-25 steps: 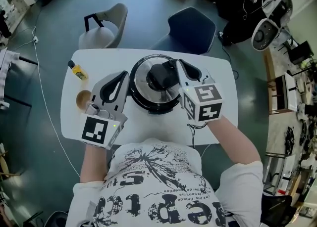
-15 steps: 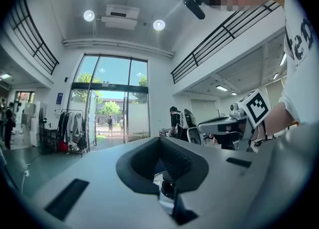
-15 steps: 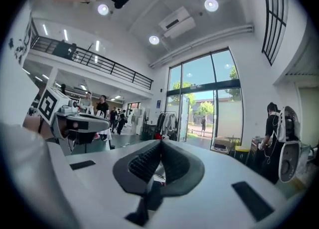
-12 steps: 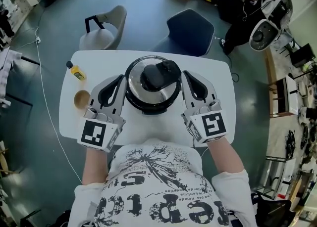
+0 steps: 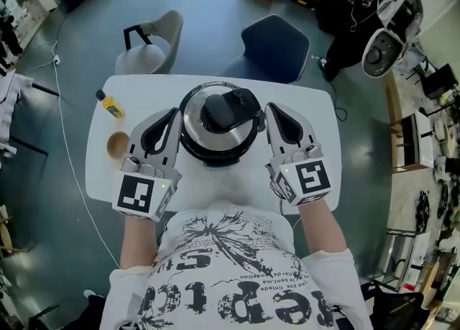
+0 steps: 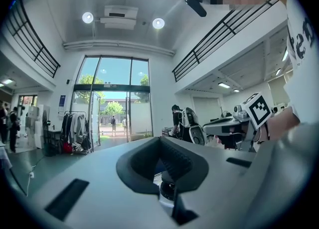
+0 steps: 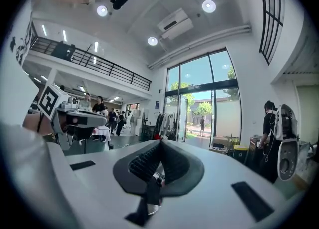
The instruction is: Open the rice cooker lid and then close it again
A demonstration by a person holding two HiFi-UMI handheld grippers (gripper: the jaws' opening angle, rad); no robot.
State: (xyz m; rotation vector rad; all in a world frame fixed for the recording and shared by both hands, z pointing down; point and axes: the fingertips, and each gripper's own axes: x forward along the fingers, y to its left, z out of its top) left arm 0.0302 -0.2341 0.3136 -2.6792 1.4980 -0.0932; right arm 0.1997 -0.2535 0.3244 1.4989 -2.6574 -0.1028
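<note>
The cooker [image 5: 215,156] sat at the middle of the white counter [image 5: 309,106], its silver lid [image 5: 198,126] down, with a black handle [image 5: 228,109] on top. The left tool [image 5: 172,113] lay at the cooker's 9 o'clock and the right tool [image 5: 272,109] at its 3 o'clock, each just beside the body; contact could not be told. In its own view the left tool [image 6: 160,140] was clenched on nothing. The right tool [image 7: 160,145] was likewise clenched and empty. A yellow bottle [image 5: 111,103] lay at the cooker's 10 o'clock, a bowl [image 5: 118,144] at the left tool's 9 o'clock.
</note>
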